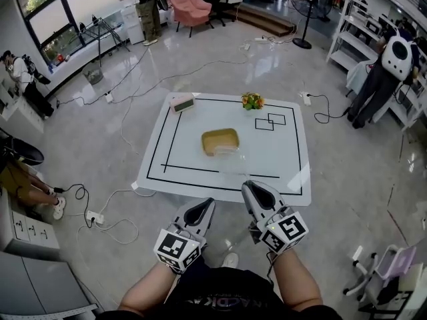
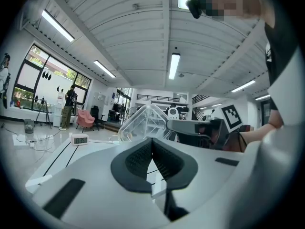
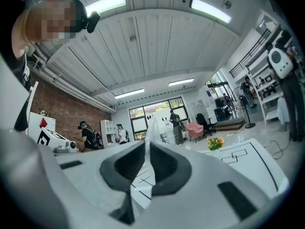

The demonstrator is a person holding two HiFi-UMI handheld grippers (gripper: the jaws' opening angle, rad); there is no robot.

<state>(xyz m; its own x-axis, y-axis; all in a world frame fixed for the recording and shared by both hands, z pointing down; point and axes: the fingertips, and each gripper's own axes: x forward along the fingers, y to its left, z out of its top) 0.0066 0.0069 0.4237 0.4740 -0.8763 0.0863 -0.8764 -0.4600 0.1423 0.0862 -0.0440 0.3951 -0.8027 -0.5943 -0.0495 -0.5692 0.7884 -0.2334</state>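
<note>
Nearest the head camera are the person's forearms and the two marker cubes. From these the left tongs [image 1: 208, 202] and right tongs [image 1: 250, 187] reach forward over the near edge of the white table [image 1: 291, 179].

The right tongs are clamped on a clear plastic lid [image 1: 235, 162]. In the right gripper view its thin see-through rim [image 3: 150, 128] stands upright, pinched between the two dark pads of the right tongs [image 3: 146, 144]. The lid juts out just ahead of those tongs' tips. In the left gripper view it shows as a domed, transparent shell [image 2: 145, 120] to the right of and beyond the left tongs [image 2: 152, 140]. Whether it rests on the table or hangs just above it is hard to tell from the head view.

The left tongs hold nothing. Their pads are pressed together with no gap, and they sit to the left of the right tongs, near the table's edge.

Just beyond the lid, ahead of both tongs, lies a yellow-brown box [image 1: 220, 141] inside the black outline on the table. Farther ahead and to the left stands a small digital clock [image 1: 182, 103]. Farther ahead and slightly to the right is a little bunch of flowers [image 1: 252, 101], with two overlapping black squares [image 1: 270, 121] drawn close by.

Beyond the table, cables trail over the glossy floor, and a pink armchair [image 1: 190, 7] stands at the far wall.
</note>
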